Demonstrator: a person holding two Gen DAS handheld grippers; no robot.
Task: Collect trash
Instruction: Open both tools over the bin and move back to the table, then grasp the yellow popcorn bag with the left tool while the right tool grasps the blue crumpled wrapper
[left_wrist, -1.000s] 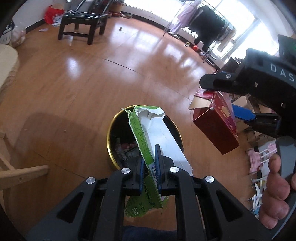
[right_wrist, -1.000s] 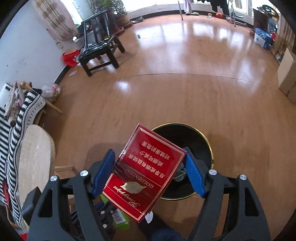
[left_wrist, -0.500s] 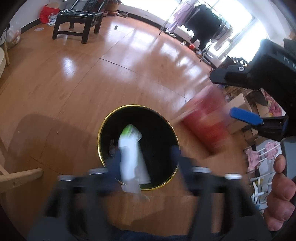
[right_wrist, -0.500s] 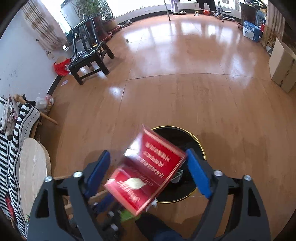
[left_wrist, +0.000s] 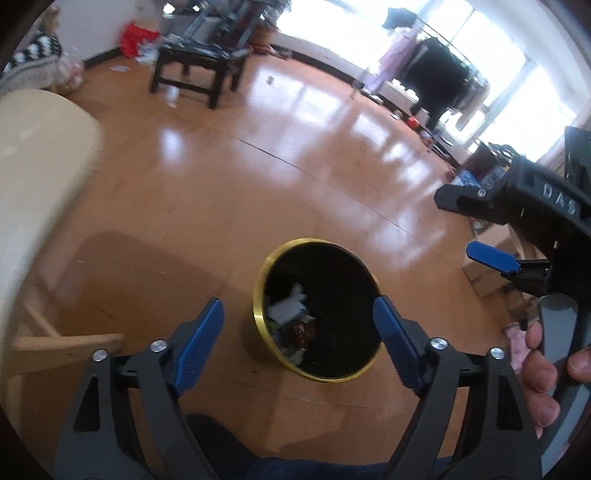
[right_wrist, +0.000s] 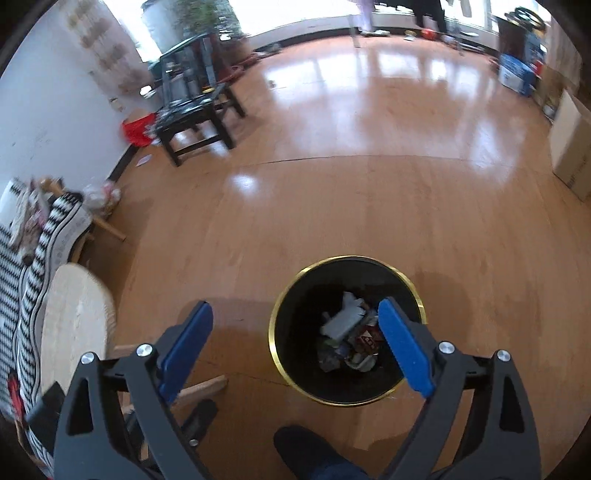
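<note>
A black trash bin with a gold rim (left_wrist: 258, 291) stands on the wooden floor; it also shows in the right wrist view (right_wrist: 275, 354). Inside lie a white-and-green carton (left_wrist: 288, 304) (right_wrist: 341, 319) and a red box (left_wrist: 303, 332) (right_wrist: 369, 338) among other scraps. My left gripper (left_wrist: 301, 341) is open and empty above the bin. My right gripper (right_wrist: 295, 341) is open and empty above the bin's left side; it also shows at the right of the left wrist view (left_wrist: 491, 254).
A pale round table (left_wrist: 33, 147) (right_wrist: 74, 317) stands to the left. A black chair (left_wrist: 195, 70) (right_wrist: 195, 118) stands at the back. Cardboard boxes (right_wrist: 569, 155) line the right wall. A striped cloth (right_wrist: 40, 251) lies at far left. A dark shoe (right_wrist: 314, 454) is below.
Both grippers have opened. The white-and-green carton and the red box have dropped into the bin. Both grippers have lifted away from it.
</note>
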